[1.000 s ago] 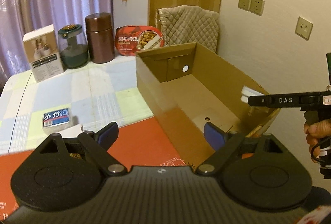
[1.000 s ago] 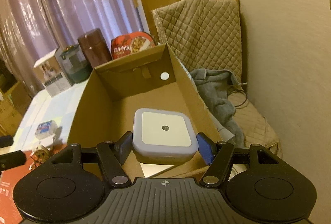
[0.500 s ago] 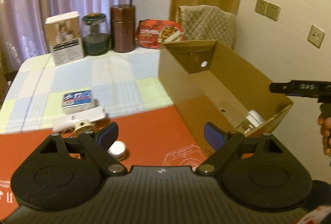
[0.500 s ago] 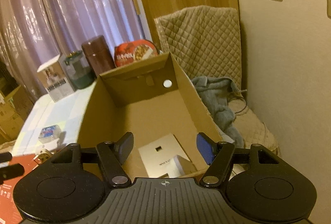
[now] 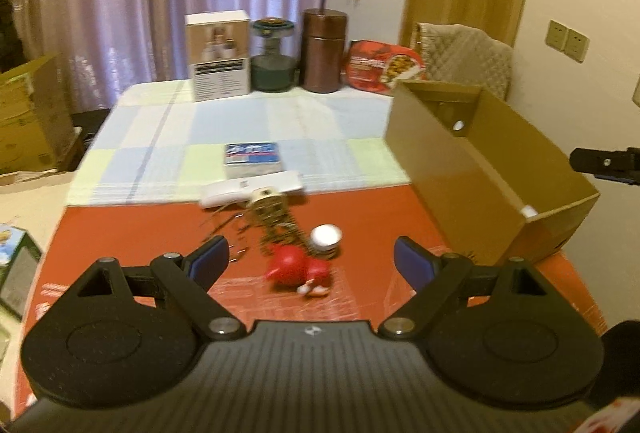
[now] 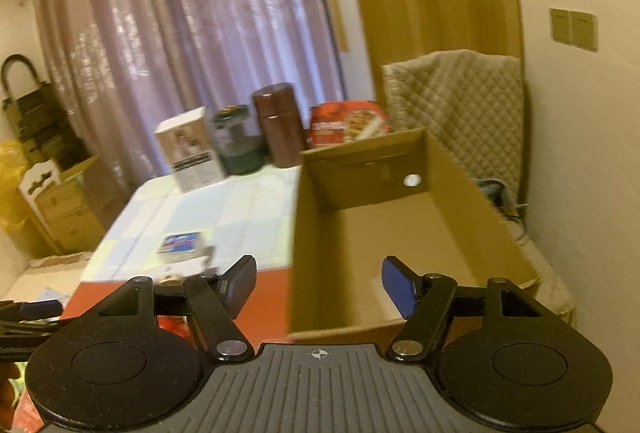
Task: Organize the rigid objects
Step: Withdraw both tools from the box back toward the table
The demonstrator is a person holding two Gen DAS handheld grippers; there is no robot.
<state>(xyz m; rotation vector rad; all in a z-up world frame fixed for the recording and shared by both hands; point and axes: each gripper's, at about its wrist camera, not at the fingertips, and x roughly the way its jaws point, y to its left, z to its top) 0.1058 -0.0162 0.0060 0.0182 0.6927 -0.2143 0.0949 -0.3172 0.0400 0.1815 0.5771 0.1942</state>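
Note:
My left gripper (image 5: 312, 264) is open above the red mat (image 5: 132, 233), with nothing between its blue pads. Just beyond its tips lie a red toy figure (image 5: 294, 270), a small white-capped jar (image 5: 327, 238) and a tangled brass-coloured piece (image 5: 271, 211). Farther off are a flat white object (image 5: 250, 188) and a blue pack (image 5: 252, 157). The open cardboard box (image 5: 444, 169) stands to the right, a white corner (image 5: 530, 211) showing inside. My right gripper (image 6: 318, 283) hovers at the near end of the box (image 6: 400, 233), jaws opening and empty.
A white carton (image 5: 219, 55), a green glass jar (image 5: 273, 55), a brown canister (image 5: 325, 49) and a red food bowl (image 5: 382, 65) line the table's far edge. A quilted chair (image 6: 456, 105) and the wall stand right of the box. Cardboard boxes (image 5: 28, 117) sit at the left.
The right gripper let go of a white square object into the box and drew back and up. The left gripper swung left from the box to the items on the red mat.

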